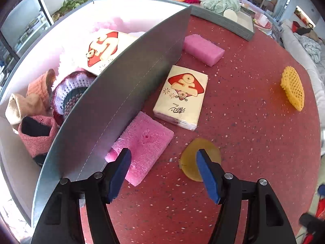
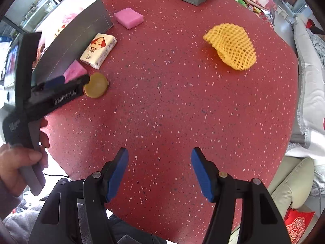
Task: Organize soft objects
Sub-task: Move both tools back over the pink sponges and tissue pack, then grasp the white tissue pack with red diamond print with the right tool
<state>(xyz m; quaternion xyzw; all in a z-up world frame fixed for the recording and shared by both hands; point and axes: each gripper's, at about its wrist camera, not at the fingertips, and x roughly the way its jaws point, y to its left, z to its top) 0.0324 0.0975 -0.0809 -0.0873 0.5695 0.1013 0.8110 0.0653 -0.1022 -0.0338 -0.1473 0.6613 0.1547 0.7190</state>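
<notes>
Soft objects lie scattered on the red speckled table (image 2: 162, 101), and several already sit inside the grey bin (image 1: 121, 93) to the left of the left gripper (image 1: 163, 156): knitted hats (image 1: 69, 93) and a tissue pack (image 1: 101, 50). The left gripper has its fingers spread wide with nothing between the pads. Just ahead of its left finger lies a pink foam block (image 1: 144, 142), touching or nearly touching the bin wall; just ahead of its right finger lies a flat yellow round sponge (image 1: 195, 158). Beyond those lie a second tissue pack (image 1: 181, 96) and, further ahead, a smaller pink foam block (image 1: 203, 49).

The step in hand looks like choosing the next piece to pick up, probably the near foam block or the round sponge. The next move calls for centring the fingers over one of them, lowering, and pinching gently, since foam gives.

The near foam block's long axis runs from near-left to far-right of the left gripper, roughly along the bin wall. The tissue pack's long axis points nearly straight ahead.

The right gripper (image 2: 159, 172) hangs over bare table, fingers spread and empty; a yellow foam net (image 2: 231, 46) lies well ahead to its right.
</notes>
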